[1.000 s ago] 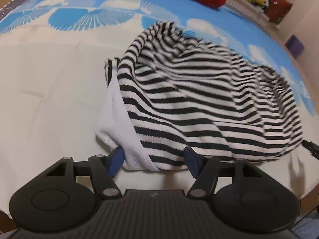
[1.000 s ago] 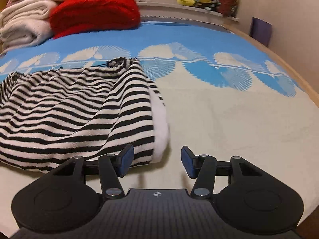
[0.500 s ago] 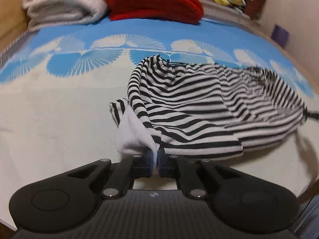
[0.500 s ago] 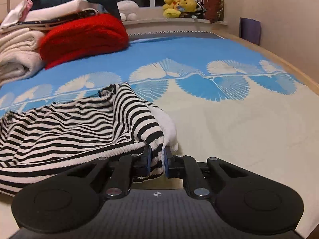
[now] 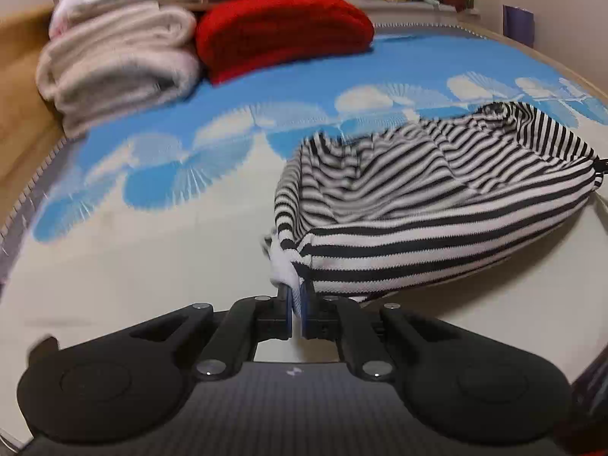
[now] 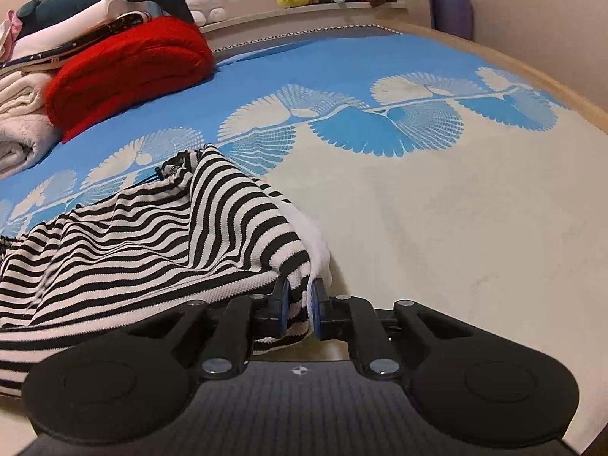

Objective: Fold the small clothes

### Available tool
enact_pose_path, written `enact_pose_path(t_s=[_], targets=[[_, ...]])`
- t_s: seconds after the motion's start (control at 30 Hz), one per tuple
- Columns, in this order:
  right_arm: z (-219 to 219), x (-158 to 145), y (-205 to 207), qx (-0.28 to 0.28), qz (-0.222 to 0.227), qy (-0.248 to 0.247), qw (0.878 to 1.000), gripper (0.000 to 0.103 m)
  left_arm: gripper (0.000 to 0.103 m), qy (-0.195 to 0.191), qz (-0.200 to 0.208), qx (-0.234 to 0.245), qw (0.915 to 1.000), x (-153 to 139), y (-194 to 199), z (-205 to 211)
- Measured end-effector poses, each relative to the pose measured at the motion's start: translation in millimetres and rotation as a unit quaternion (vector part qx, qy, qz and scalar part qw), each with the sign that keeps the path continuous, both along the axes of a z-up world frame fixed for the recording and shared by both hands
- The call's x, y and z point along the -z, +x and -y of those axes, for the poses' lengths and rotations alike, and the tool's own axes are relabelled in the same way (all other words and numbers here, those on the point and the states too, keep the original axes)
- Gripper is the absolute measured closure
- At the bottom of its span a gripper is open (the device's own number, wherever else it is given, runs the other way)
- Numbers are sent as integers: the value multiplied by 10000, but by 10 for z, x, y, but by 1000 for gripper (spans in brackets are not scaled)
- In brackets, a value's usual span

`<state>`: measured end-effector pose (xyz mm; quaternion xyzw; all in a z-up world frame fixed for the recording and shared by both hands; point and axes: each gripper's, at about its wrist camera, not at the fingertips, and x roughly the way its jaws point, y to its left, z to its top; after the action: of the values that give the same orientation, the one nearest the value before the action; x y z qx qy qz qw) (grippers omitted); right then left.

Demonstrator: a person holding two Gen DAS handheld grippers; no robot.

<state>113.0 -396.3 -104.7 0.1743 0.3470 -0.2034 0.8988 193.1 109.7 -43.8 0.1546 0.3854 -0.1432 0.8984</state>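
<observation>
Two corners of the striped garment (image 5: 437, 205) are now pinched, where a second ago both grippers stood wide at its near hem. From the left wrist, the left gripper (image 5: 295, 306) is clamped on the white-lined corner, lifted off the bedspread (image 5: 152, 266), nearer the red blanket (image 5: 281, 34) than before. From the right wrist, the right gripper (image 6: 298, 309) grips the opposite corner, so folding toward the red blanket looks under way.
</observation>
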Motion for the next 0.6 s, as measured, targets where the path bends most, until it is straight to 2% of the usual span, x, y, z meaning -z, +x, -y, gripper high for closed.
enact_pose_path(t_s=[0.07,0.13,0.17,0.2,0.23,0.27,0.37,0.4,0.43,0.5,0.6], targets=[[-2,41,14,-85,-129,35,9999,91,95,11,-424,-53,9991,224,13,-67],[-5,97,27,-211,-291,87,9993,88,87,95,-936,-164,9954,455,53,-134],[-12,121,22,-260,-367,80,9990,83,87,357,-1098,-381,9926,532,85,-171],[-16,124,13,-294,-392,20,9988,73,87,593,-1051,-564,9911,552,104,-222],[-27,103,-15,-268,-371,-108,9989,68,87,666,-1002,-777,9897,543,138,-307],[-33,70,-45,-247,-309,-205,9990,59,87,458,-1036,-1078,9877,500,186,-442],[-56,-59,-190,-206,8,-198,9996,57,86,-780,-1035,-1427,9812,293,210,-706],[-65,-111,-236,-228,164,-125,9995,56,80,-1066,-1041,-1409,9788,244,214,-709],[-88,-156,-273,-284,323,-86,9990,56,67,-1215,-1028,-1360,9778,220,220,-671],[-137,-223,-282,-466,537,-65,9974,55,52,-1389,-1071,-1115,9782,226,236,-521],[-170,-208,-223,-725,536,271,9956,53,50,-1735,-1434,-801,9710,323,263,-277]])
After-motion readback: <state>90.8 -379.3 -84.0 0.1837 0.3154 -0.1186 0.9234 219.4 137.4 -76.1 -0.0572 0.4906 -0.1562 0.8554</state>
